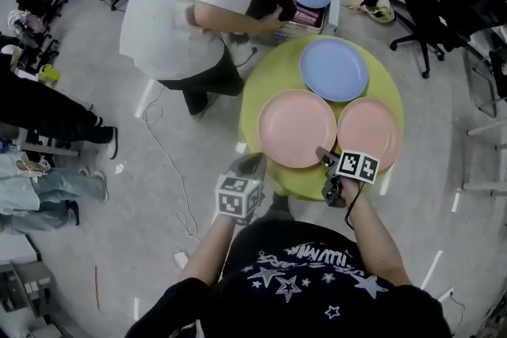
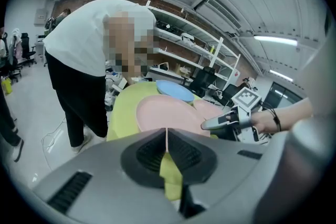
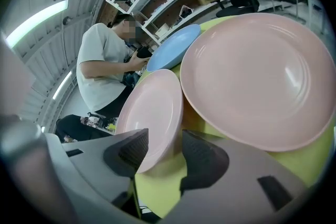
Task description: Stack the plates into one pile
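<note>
Holding my right gripper [image 3: 165, 152] with jaws spread, I have the near rim of a pink plate [image 3: 152, 113] between them, not yet pinched. The other pink plate [image 3: 252, 76] lies just to its right, the blue plate [image 3: 173, 47] beyond. My left gripper [image 2: 167, 139] is pressed together and empty. I judge the plate stiff, light, smooth and breakable, so the rim needs a firm bite.

Left plate [image 1: 297, 127] & right plate [image 1: 368, 132] pink, far plate [image 1: 333, 69] light blue, round table [image 1: 273, 83] yellow-green, T-shirt [image 1: 301, 285] black w/ white stars.
</note>
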Demonstrator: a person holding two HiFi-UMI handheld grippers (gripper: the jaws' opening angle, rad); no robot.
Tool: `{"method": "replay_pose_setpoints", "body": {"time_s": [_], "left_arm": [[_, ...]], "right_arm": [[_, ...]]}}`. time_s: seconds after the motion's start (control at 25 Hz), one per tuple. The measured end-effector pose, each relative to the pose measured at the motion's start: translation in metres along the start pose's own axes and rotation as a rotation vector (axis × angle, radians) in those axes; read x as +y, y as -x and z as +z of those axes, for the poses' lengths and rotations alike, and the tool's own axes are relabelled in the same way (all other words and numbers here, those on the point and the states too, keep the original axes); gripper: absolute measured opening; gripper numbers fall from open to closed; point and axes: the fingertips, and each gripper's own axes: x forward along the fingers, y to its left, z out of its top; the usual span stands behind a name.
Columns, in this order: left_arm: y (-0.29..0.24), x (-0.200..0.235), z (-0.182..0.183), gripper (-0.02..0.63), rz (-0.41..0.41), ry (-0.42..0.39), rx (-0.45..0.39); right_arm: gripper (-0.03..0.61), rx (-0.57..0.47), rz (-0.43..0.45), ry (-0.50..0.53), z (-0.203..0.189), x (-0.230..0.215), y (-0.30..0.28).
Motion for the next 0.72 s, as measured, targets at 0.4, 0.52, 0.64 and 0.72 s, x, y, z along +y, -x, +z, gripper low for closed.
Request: {"method": "replay_pose_setpoints", "body": {"time_s": [0.4,0.52,0.64,0.72], "left_arm": [[-0.018,0.016,0.003,0.020,-0.050,-0.035,0.032],[-0.023,0.018,0.004,0.020,-0.061,-0.047,0.039],[-0.026,0.019,0.004,0.020,-0.067,-0.058,0.049],[-0.026,0.018,0.002,0.020,-0.070,-0.064,0.052]], "right_arm": [[0.095,0.032,-0.117,0.049,-0.001,-0.010,-0.008],[0.092,0.054,-0.147,0.064,-0.002,-0.009,-0.008],[0.090,0.051,-0.162,0.062,-0.002,-0.009,-0.006],[0.081,0.023,-0.161,0.044,0.000,-0.007,-0.002]]}}
